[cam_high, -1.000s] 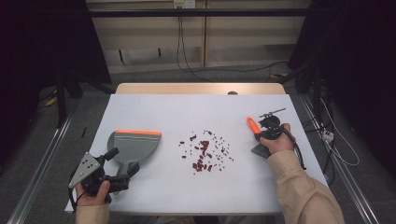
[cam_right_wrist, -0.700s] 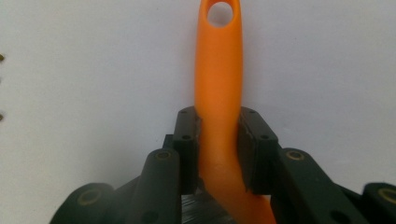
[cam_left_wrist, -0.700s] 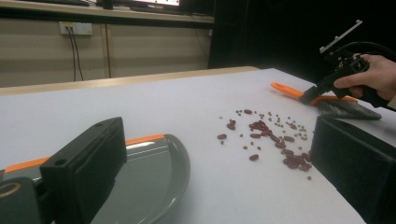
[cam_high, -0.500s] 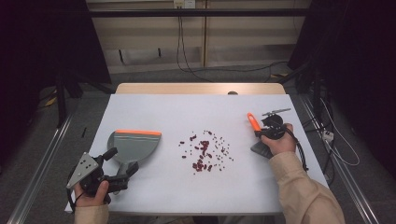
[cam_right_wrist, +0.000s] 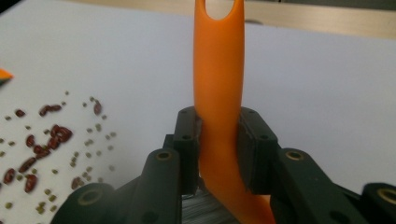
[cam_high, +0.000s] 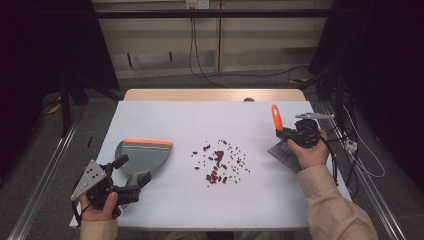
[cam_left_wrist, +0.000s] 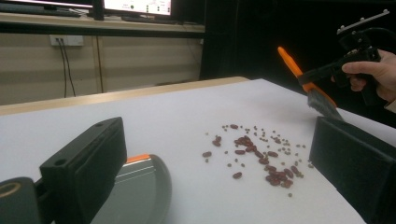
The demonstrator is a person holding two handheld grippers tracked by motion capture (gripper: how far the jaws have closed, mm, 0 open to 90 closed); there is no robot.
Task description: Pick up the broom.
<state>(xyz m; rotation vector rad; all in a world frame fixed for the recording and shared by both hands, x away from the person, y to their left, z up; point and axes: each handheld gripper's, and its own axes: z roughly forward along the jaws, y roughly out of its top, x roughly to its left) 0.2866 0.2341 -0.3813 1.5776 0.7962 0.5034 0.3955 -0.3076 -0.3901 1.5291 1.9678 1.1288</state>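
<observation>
The brush (cam_high: 281, 140) is held above the right side of the table (cam_high: 165, 112). Its handle is smooth orange plastic, a slender tapered bar with an oval hang-hole at the tip; the head carries dense grey bristles cut to a flat edge. In the right gripper view the right gripper (cam_right_wrist: 218, 144) is clamped on the handle's lower part, with both black pads pressed flat against its sides. In the left gripper view the bristles are clear of the table surface, and the handle is tilted.

The beans (cam_high: 219, 162) lie scattered at the table centre: dark red, oblong and glossy, mixed with smaller round greenish grains. They are well apart from the brush.

The dustpan (cam_high: 142, 155) lies flat on the left side. It is matte grey plastic with a rounded rear, a straight front edge and an orange lip.

The left gripper (cam_high: 131, 172) is at the table's near left corner. Its jaws stand wide apart and grip nothing; the dustpan's rear lies between and below them.

The table has a plain white matte top with a wooden far edge.
</observation>
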